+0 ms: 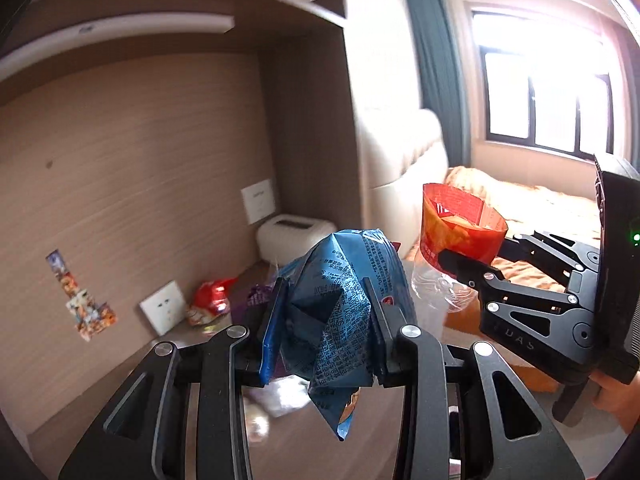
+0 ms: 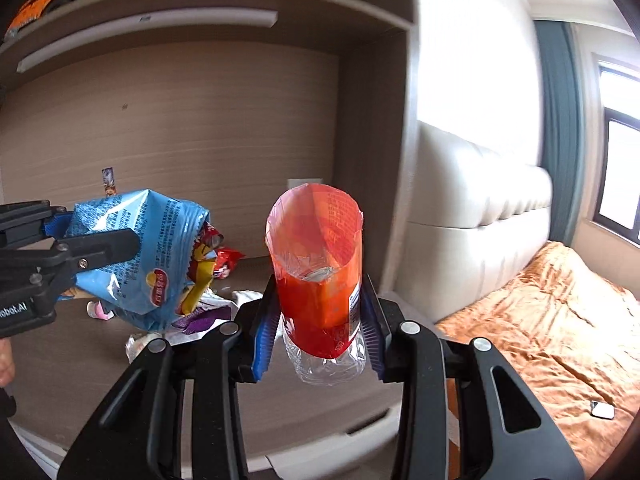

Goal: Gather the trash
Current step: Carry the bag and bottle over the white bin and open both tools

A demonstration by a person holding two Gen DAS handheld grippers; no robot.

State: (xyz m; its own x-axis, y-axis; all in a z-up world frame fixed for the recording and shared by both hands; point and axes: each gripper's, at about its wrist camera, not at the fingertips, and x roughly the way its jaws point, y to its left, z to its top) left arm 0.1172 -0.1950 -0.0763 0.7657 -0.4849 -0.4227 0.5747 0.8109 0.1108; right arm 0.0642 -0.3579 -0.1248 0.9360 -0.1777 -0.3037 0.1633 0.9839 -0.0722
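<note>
My left gripper [image 1: 328,320] is shut on a crumpled blue chip bag [image 1: 344,312] and holds it above the desk; the bag also shows at the left of the right wrist view [image 2: 152,256]. My right gripper [image 2: 320,320] is shut on a clear plastic bottle with a loose red label [image 2: 320,264], held upright above the desk edge; it also shows in the left wrist view [image 1: 456,240]. More wrappers lie on the desk: a red one [image 1: 210,298], a purple one [image 2: 200,320] and white scraps [image 2: 244,296].
The wooden desk [image 2: 80,368] sits in an alcove with shelves above. A white box [image 1: 292,236] stands at the back corner, a wall socket [image 1: 164,312] on the back panel. A bed with an orange cover [image 2: 540,320] and padded headboard lies to the right.
</note>
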